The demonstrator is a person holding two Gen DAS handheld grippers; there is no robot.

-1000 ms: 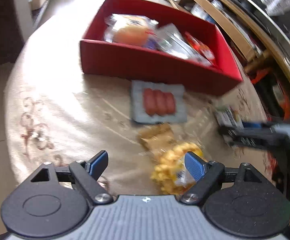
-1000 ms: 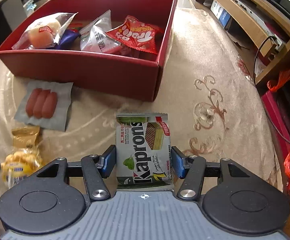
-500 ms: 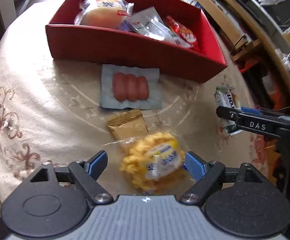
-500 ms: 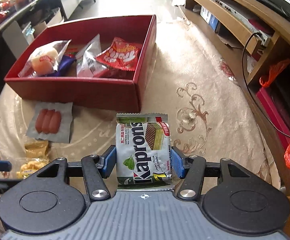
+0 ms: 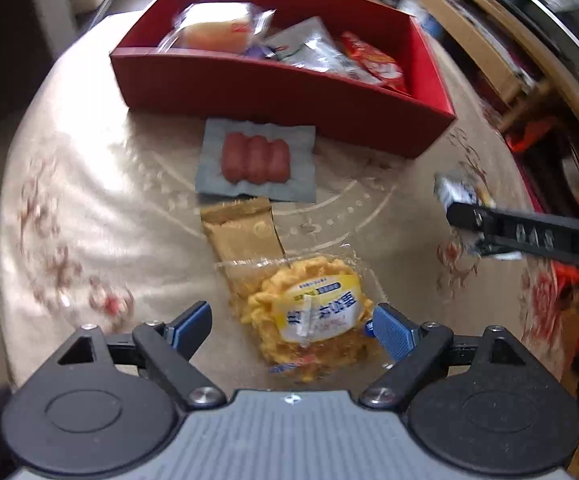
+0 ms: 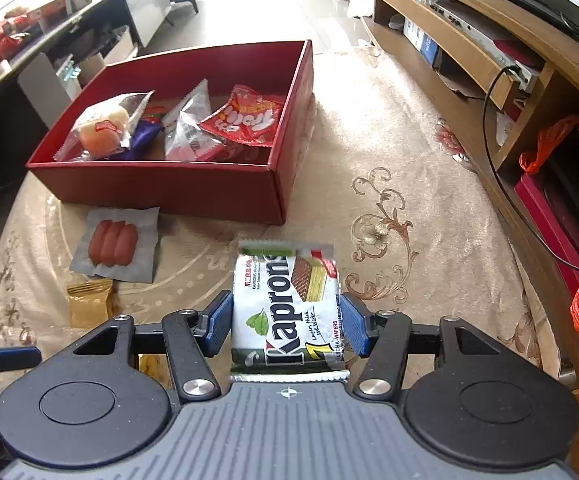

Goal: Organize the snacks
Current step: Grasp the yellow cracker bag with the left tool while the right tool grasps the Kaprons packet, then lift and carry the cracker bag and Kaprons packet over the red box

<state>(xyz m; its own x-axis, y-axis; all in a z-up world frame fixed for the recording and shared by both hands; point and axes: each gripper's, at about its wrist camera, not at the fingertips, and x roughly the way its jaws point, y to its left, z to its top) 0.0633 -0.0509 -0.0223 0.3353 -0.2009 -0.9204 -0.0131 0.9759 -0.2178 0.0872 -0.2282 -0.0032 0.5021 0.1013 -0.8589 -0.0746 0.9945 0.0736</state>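
Progress: roughly halfway I'd say, red box (image 6: 193, 188) already holds a handful of packets, four snacks are still out.
Right tongs (image 6: 287, 322): clenched on the wafer pack (image 6: 285, 308), held up off the table (image 6: 409, 160), not in the box yet.
Left tongs (image 5: 291, 326): jaws opening, straddling the yellow puffs bag (image 5: 309, 312), not pinching it.
Still on the table: sausage pack (image 5: 255, 158) just in front of the box, gold packet (image 5: 241, 232) tucked partly under the puffs.
In the way: mostly the box's front wall, and both tongs working close together.
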